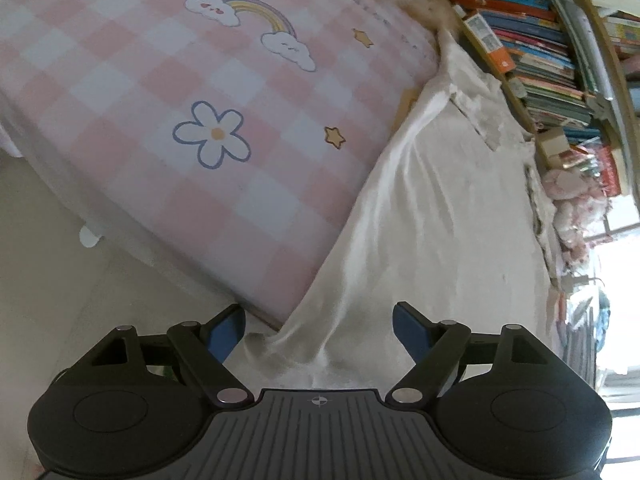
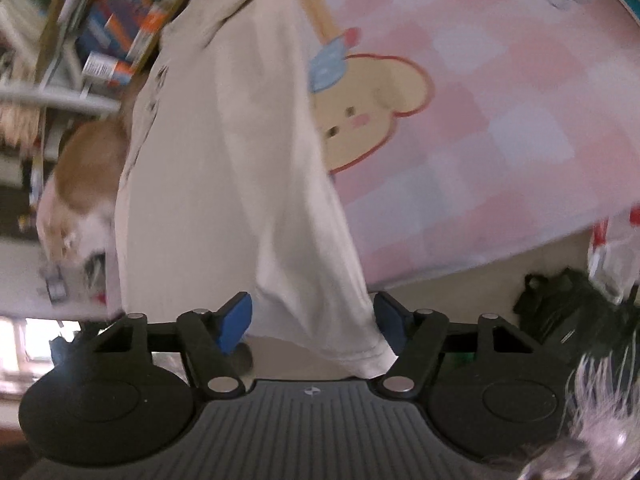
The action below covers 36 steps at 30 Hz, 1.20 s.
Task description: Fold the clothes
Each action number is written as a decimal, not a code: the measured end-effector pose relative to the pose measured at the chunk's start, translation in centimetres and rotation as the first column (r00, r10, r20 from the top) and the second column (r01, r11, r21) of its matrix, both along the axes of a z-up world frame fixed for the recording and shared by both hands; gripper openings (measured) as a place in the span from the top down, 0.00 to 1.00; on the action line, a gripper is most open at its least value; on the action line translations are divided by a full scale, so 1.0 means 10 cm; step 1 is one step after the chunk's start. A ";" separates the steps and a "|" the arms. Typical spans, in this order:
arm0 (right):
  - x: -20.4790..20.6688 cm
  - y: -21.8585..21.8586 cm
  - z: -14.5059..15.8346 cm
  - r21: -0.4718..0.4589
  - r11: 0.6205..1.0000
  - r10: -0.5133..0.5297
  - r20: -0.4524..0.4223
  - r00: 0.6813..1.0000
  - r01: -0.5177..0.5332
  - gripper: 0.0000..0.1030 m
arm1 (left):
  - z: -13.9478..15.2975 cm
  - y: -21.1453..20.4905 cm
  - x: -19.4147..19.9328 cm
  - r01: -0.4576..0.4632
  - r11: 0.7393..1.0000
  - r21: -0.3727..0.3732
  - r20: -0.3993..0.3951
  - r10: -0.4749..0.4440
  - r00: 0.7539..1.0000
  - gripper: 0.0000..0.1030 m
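A cream-white garment [image 1: 432, 216] lies along the edge of a bed covered by a pink checked sheet [image 1: 168, 92]. My left gripper [image 1: 318, 330] stands open, its blue pads wide apart over the garment's bunched near end. In the right wrist view the same garment [image 2: 224, 184] hangs off the bed edge, a hemmed sleeve end [image 2: 360, 356] lowest. My right gripper [image 2: 314, 320] is open too, with the sleeve cloth lying between its blue pads and not pinched.
Shelves packed with books [image 1: 532, 44] run along the bed's far side. A tan and white furry animal [image 2: 84, 184] lies beside the garment. A black bag [image 2: 560, 316] sits on the pale floor [image 1: 80, 300]. The sheet [image 2: 500, 120] carries cartoon prints.
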State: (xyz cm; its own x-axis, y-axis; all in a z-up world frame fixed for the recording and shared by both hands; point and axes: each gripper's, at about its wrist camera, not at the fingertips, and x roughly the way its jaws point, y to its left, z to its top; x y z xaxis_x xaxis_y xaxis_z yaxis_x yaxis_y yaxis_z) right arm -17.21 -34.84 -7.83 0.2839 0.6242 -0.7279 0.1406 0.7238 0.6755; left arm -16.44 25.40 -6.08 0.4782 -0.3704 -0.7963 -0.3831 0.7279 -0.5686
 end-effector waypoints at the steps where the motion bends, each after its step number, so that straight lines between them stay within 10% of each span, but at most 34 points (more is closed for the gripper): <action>1: 0.01 0.03 0.01 -0.018 1.000 0.024 0.005 1.000 -0.024 0.44 | 0.01 -0.01 0.00 0.014 1.000 0.000 0.004 -0.014 1.000 0.20; 6: 0.03 0.09 0.01 -0.059 0.995 0.082 0.012 0.997 -0.082 0.61 | 0.02 -0.12 -0.01 0.104 0.994 0.032 0.005 -0.104 0.995 0.23; 12: 0.06 0.06 0.01 -0.052 0.994 0.091 -0.006 0.996 -0.091 0.91 | 0.06 -0.22 -0.03 0.165 0.985 0.051 0.037 -0.167 0.985 0.59; 17: 0.03 0.09 0.12 -0.088 0.987 0.135 0.024 0.991 -0.133 0.94 | 0.17 -0.25 -0.12 0.174 0.980 0.094 0.056 -0.180 0.982 0.93; 36: -0.45 -0.33 0.11 -0.052 0.994 0.096 -0.080 0.992 -0.100 0.95 | 0.08 -0.42 -0.79 0.219 0.975 0.036 -0.069 -0.216 0.974 0.95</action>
State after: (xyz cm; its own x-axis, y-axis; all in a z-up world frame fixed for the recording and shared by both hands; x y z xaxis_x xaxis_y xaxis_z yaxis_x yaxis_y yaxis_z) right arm -21.74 -38.13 -6.74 0.1650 0.6037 -0.7799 0.1170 0.7732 0.6233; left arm -24.35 21.22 -5.26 0.3375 -0.4250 -0.8399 -0.2476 0.8208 -0.5148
